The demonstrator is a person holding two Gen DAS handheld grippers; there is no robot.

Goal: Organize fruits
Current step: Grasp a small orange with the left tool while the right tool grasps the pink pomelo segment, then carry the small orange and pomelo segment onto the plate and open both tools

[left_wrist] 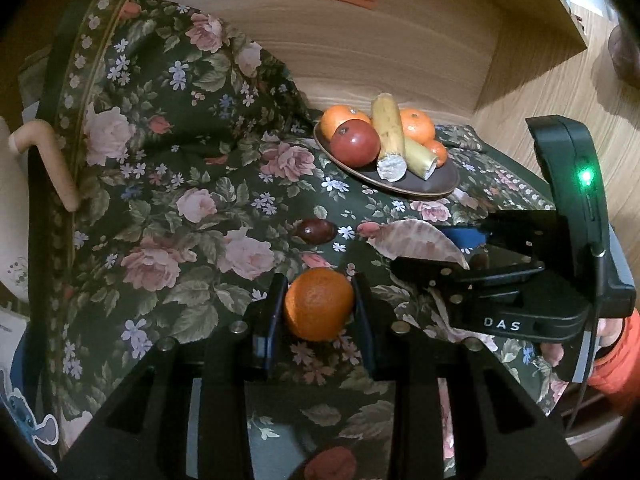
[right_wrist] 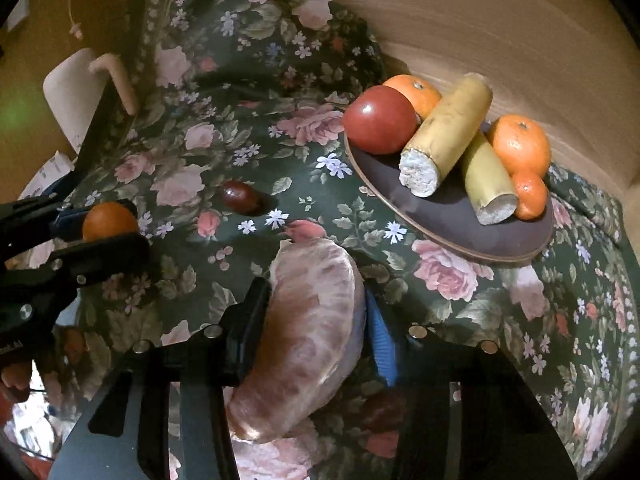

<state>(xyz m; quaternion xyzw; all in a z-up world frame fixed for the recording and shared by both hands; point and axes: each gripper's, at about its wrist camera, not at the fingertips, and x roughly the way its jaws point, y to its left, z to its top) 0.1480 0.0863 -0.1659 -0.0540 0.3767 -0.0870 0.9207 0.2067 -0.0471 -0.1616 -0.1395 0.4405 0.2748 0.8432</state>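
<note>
An orange [left_wrist: 319, 303] is pinched between the fingers of the left hand-held gripper [left_wrist: 319, 308], above the floral cloth [left_wrist: 180, 184]. A large peeled citrus segment [right_wrist: 308, 336] is clamped by the right hand-held gripper [right_wrist: 316, 336], its fingers spread about the segment's width. A dark plate [right_wrist: 460, 220] of fruit is seen beyond, and a small dark fruit [right_wrist: 240, 197] lies on the cloth.

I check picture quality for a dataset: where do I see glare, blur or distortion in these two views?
Left wrist view: a green LED flares; the shelf edge bends from fisheye; corners are black. Right wrist view: the pomelo segment, close to the lens, is soft; the tomato shows a small highlight.
</note>
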